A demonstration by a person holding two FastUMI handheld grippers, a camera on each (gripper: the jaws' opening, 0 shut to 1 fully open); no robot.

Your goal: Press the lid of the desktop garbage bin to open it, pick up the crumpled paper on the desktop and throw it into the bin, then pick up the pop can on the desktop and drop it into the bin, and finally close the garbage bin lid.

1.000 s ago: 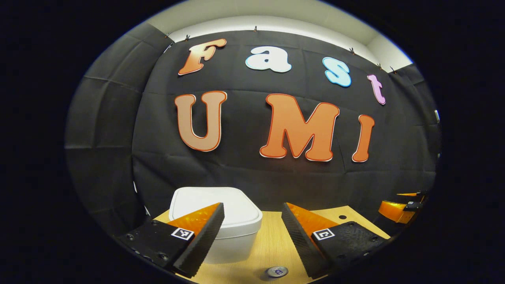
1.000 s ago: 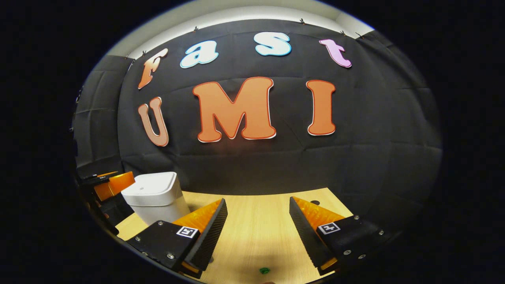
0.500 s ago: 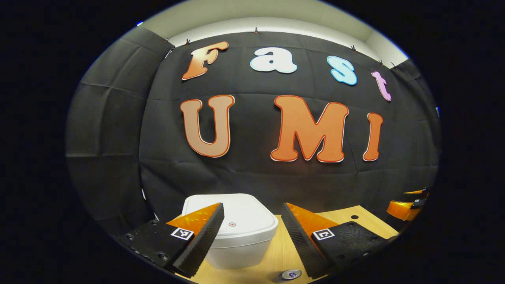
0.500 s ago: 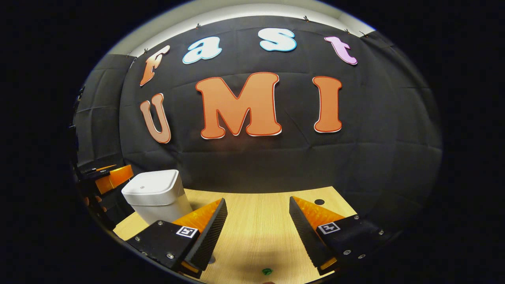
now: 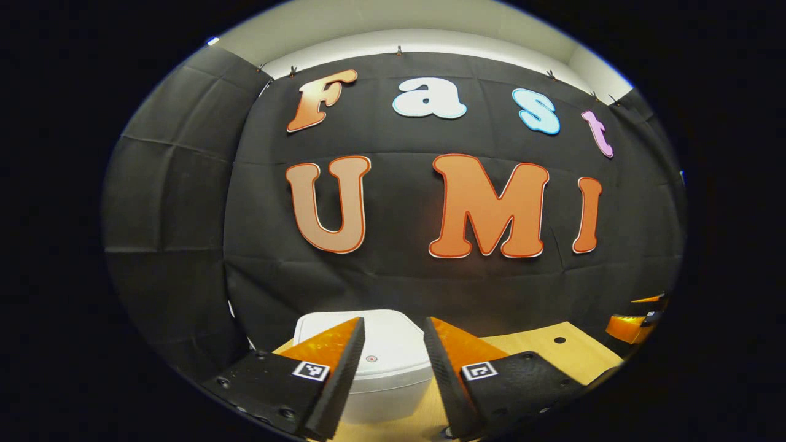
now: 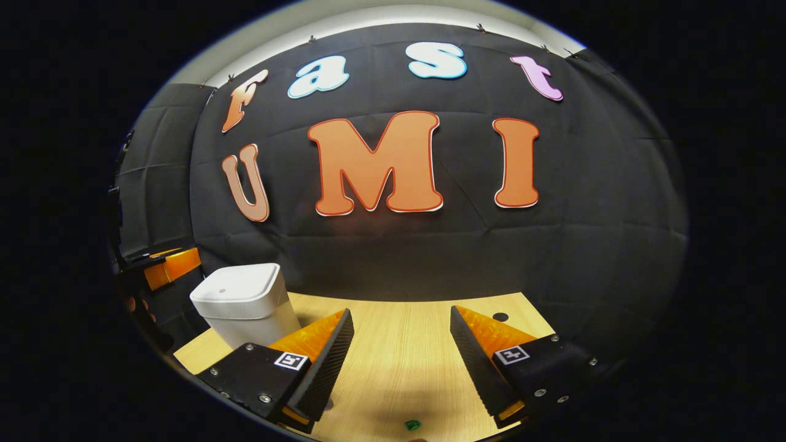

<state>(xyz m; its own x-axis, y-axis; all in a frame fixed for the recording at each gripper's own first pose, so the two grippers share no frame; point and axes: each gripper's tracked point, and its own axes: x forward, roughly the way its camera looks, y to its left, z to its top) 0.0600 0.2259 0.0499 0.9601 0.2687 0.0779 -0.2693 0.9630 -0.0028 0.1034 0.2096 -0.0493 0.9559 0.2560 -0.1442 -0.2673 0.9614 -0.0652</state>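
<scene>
White plastic desktop bin with closed lid (image 5: 381,359): stands at the left rear of the pale wooden table (image 6: 405,344), directly ahead of the left gripper (image 5: 393,362). Left jaws narrowly parted, holding nothing; right gripper (image 6: 402,353), jaws wide and empty, hovers over bare tabletop. Step in hand, judged: lid press, requiring a downward push on the lid top.

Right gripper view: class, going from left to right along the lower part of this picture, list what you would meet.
Left tongs → white garbage bin → right tongs over the wooden desktop → small dark hole in the desktop.
</scene>
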